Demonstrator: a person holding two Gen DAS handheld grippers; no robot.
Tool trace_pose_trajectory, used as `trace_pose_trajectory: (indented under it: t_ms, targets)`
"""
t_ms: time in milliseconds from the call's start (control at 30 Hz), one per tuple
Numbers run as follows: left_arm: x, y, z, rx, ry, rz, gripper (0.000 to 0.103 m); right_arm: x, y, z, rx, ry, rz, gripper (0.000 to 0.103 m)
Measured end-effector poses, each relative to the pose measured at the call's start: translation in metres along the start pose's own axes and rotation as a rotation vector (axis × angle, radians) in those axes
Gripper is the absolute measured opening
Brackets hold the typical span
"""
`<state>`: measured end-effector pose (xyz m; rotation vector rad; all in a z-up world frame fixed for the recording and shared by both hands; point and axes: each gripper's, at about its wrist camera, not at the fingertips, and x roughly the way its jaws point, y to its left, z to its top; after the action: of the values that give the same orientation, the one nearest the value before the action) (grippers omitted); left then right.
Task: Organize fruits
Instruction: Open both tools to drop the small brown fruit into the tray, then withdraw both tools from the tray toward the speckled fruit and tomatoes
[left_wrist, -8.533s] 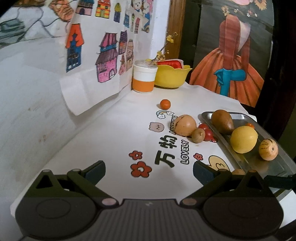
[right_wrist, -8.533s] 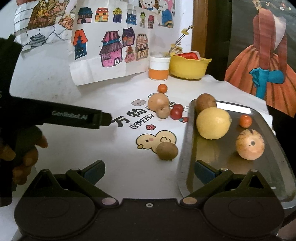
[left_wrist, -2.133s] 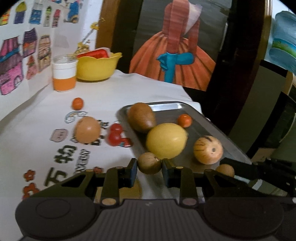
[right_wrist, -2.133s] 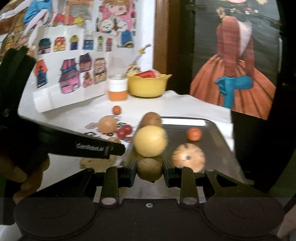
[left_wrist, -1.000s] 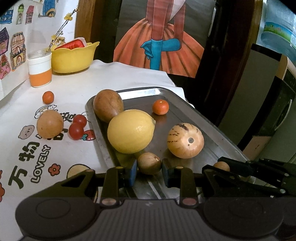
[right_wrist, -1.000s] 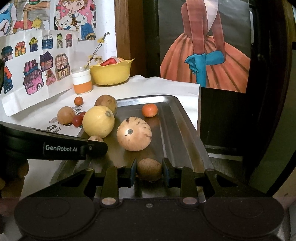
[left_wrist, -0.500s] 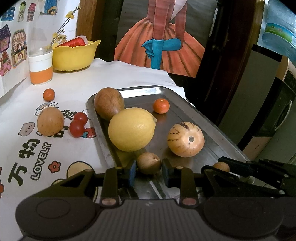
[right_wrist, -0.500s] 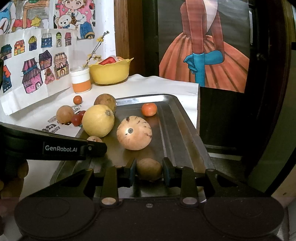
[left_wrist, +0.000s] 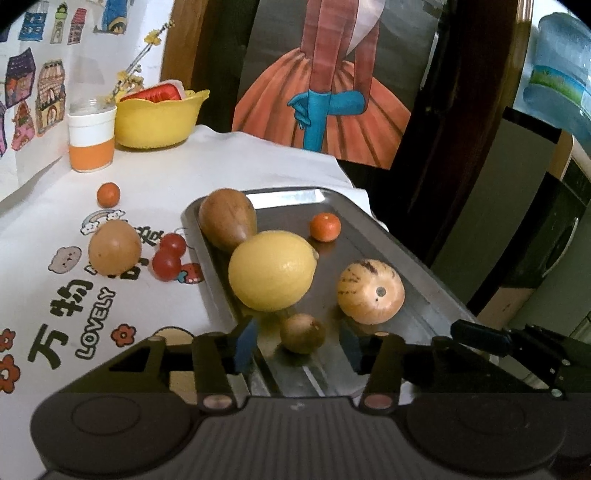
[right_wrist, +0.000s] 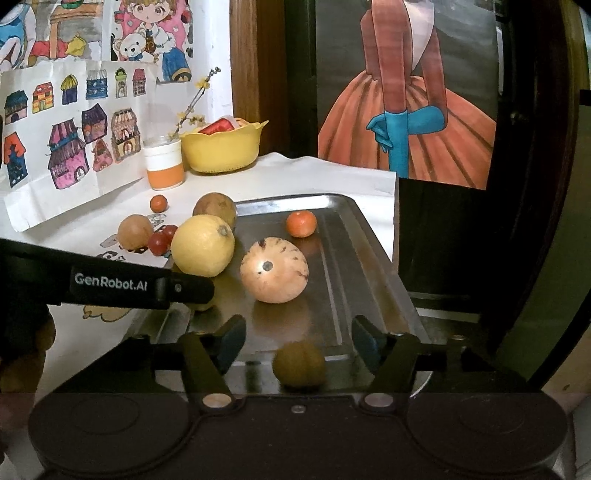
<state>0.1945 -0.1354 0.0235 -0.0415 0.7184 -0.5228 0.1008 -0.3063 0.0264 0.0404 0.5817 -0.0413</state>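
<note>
- Our left gripper (left_wrist: 299, 345) is spread wide, with a small brown fruit (left_wrist: 302, 333) lying loose between its fingers on the tray (left_wrist: 373, 236).
- Our right gripper (right_wrist: 299, 341) is released too; a second small fruit (right_wrist: 299, 363) sits on the tray's near edge, touching neither finger.
- On the tray we see a lemon (left_wrist: 272, 270), a speckled melon (left_wrist: 371, 291), a pear (left_wrist: 226, 218) and a tangerine (left_wrist: 324, 227) (far end).
- On the cloth (left_wrist: 55, 206) beside it lie a tan fruit (left_wrist: 114, 247), two tomatoes (left_wrist: 170, 256) and a small orange (left_wrist: 108, 194).
</note>
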Motion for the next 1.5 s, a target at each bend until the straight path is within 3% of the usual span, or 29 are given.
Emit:
trace_pose_trajectory:
  t_ms: [267,533,1067,1500]
  targets:
    - [-0.015,0.012,0.001,-0.042,-0.022,0.018,0.085,-0.012,0.007,0.005,-0.010,-0.024,0.003,0.098]
    - [-0.035,0.028,-0.001,-0.067,-0.067,0.072,0.102,-0.023,0.024,0.009,-0.041,-0.026,0.006,0.102]
    - [-0.078,0.087,-0.019,-0.111,-0.110,0.210,0.102,-0.037,0.090,0.010,-0.130,0.018,0.112,0.102]
    - [-0.103,0.130,-0.025,-0.094,-0.073,0.296,0.102,-0.047,0.147,0.027,-0.153,0.045,0.204,0.102]
